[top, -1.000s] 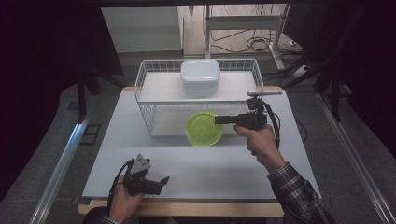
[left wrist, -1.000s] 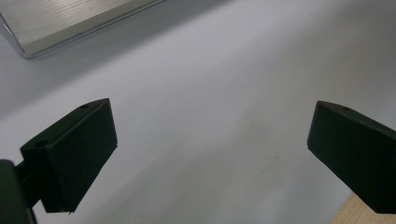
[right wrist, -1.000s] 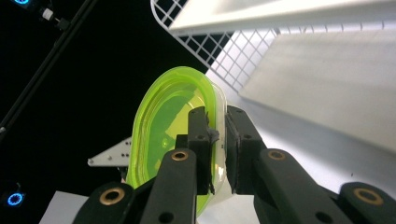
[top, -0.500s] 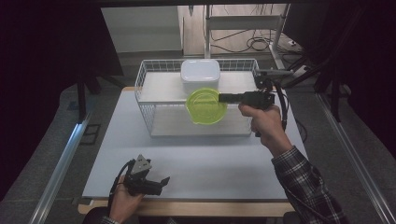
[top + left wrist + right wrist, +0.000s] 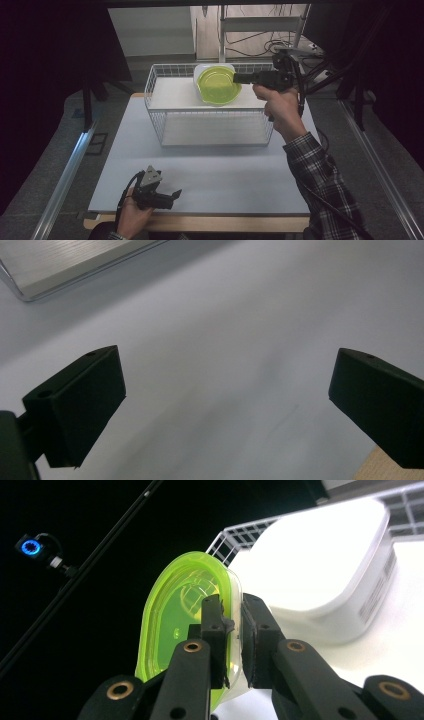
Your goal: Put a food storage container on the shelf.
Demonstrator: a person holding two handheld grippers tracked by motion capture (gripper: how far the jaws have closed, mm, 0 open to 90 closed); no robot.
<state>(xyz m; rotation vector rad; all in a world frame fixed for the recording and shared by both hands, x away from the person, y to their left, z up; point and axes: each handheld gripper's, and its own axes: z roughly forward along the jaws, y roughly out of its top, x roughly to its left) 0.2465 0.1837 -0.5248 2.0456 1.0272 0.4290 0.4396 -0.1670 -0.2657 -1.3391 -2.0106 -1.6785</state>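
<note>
My right gripper is shut on the rim of a lime-green plastic lid, held in the air over the white wire basket. The lid hangs just above a white container that stands at the back of the basket. In the right gripper view the jaws pinch the lid by its edge, with the white container right beside it. My left gripper rests open near the table's front edge; its fingers stand wide apart over bare tabletop.
The grey-white table has free room in front of the basket. A metal rail runs along the left side. Shelving and cables stand behind the table. A wooden edge shows at the table's front.
My right gripper has lifted the green lid from the table in front of the basket, up and back, to above the white container. The left gripper has stayed put.
</note>
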